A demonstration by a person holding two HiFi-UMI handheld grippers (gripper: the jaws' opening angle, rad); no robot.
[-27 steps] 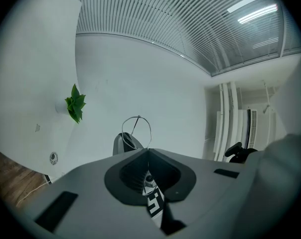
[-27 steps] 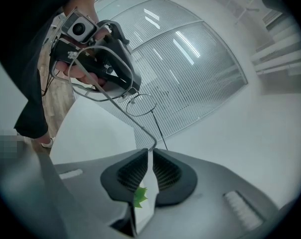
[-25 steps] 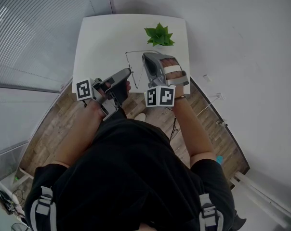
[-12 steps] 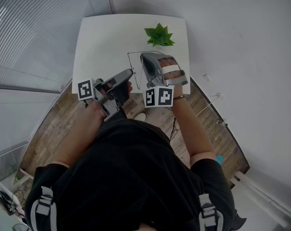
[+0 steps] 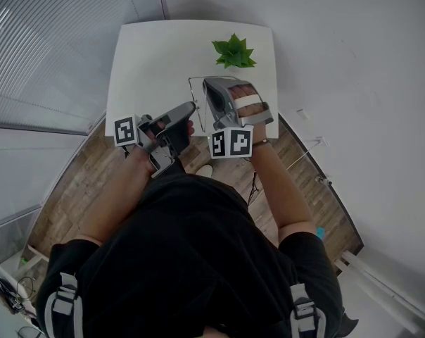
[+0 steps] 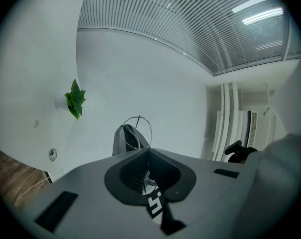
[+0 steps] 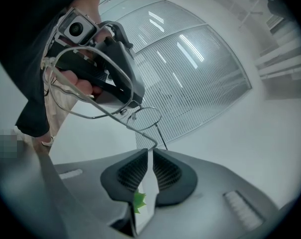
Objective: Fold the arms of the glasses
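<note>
Glasses (image 5: pixel 191 90): airborne over tabletop (image 5: pixel 149 55) near edge, long axis toward far edge.
Left gripper (image 5: pixel 191 105): jaws pinching frame.
Right gripper (image 5: pixel 207 83): jaws pinching arm tip.

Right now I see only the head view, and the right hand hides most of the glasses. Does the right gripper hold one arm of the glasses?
Observer: Yes. In the right gripper view one arm of the glasses runs in between the fingers of the right gripper, which look shut on it.
Operator: At which part of the arm?
Observer: At its very end, just after the wire bends downward.
Operator: And the left gripper?
Observer: The left gripper is shut on the frame of the glasses; one round lens stands just above its fingers.
</note>
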